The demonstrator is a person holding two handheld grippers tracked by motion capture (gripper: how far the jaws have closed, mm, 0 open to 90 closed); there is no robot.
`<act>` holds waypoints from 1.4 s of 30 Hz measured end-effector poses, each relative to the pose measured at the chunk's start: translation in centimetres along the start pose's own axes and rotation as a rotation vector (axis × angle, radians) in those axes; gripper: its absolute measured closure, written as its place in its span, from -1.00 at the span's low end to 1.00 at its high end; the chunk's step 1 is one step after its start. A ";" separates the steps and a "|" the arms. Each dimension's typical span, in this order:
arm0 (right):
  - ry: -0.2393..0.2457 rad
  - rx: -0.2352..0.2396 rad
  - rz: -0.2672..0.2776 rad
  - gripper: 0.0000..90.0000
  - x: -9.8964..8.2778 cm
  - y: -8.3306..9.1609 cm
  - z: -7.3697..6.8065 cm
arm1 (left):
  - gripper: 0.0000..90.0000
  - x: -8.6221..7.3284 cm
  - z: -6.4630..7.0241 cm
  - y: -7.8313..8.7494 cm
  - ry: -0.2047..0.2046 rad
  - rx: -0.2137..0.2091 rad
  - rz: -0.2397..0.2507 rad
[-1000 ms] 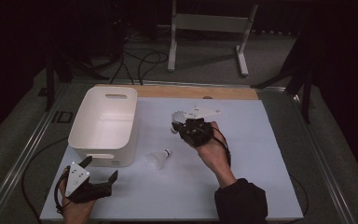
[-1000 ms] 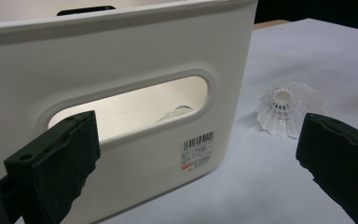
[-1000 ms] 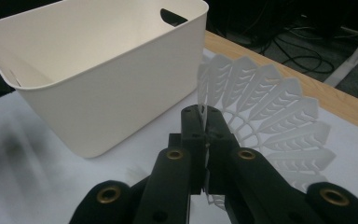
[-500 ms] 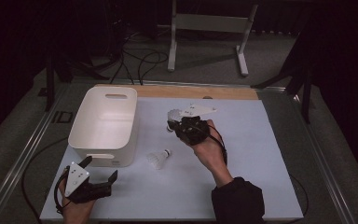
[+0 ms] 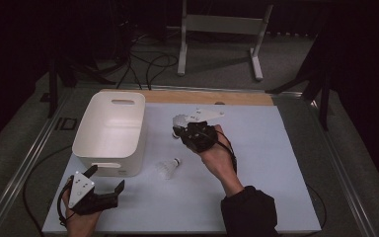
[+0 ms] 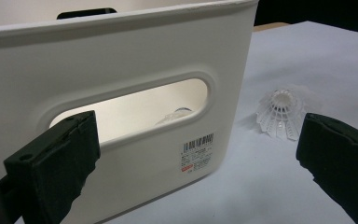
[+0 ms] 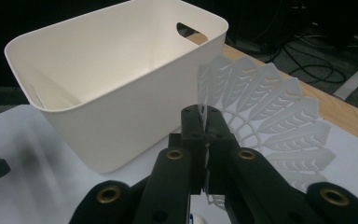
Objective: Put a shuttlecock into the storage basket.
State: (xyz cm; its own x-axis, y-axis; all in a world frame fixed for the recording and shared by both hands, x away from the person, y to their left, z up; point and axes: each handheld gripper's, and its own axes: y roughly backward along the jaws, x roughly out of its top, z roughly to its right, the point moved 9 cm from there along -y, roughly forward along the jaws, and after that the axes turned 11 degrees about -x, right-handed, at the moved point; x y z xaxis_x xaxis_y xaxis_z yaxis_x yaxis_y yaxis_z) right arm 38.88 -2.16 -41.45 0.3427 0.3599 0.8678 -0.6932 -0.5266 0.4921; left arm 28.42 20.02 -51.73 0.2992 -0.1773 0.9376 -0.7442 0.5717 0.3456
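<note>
A white plastic bin (image 5: 106, 167) stands at the left of the pale table mat. My right gripper (image 5: 180, 129) hovers right of the bin, shut on the skirt of a white shuttlecock (image 5: 179, 120). In the right gripper view the jaws (image 7: 206, 123) pinch that feathered skirt (image 7: 270, 112) edge-on, with the bin (image 7: 98, 102) just beyond. A second shuttlecock (image 5: 168, 168) lies on the mat by the bin's near right corner. My left gripper (image 5: 107, 177) rests open at the bin's near wall. Its view (image 6: 196, 158) frames the bin's handle slot (image 6: 121, 46) and the loose shuttlecock (image 6: 280, 114).
Through the handle slot another shuttlecock (image 6: 175, 116) lies inside the bin. A wooden strip (image 5: 202, 97) edges the table's far side, with a metal stand (image 5: 222, 24) and cables on the floor beyond. Bare mat (image 5: 276, 187) spreads to the right.
My right hand has drifted slightly left toward the bin, still holding the shuttlecock. The left gripper and the loose shuttlecock have not moved.
</note>
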 end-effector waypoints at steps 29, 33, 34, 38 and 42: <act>0.000 -0.003 0.032 0.99 2.8 -0.7 -0.7 | -1.00 0.0 0.0 0.0 0.000 0.002 0.003; 0.002 -0.001 0.034 0.99 3.1 -0.9 -0.7 | -1.00 0.0 0.0 0.0 0.000 0.002 0.001; 0.002 -0.001 0.033 0.99 3.1 -0.9 -0.7 | -1.00 0.0 -0.1 0.0 -0.001 0.002 0.000; 0.003 -0.001 0.032 0.99 3.3 -1.1 -0.7 | -1.00 0.0 -0.1 0.0 -0.004 0.001 -0.004; -0.007 -0.002 0.036 0.99 3.7 -1.2 -0.8 | -1.00 0.0 0.0 0.0 -0.001 0.001 -0.001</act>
State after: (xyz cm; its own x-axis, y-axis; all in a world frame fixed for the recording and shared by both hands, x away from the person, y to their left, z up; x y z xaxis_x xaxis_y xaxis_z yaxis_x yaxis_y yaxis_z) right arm 40.44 0.42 -38.86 0.3219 0.3354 0.8854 -0.7062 -0.5378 0.4605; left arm 28.42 20.08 -51.70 0.2996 -0.1786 0.9372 -0.7446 0.5704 0.3467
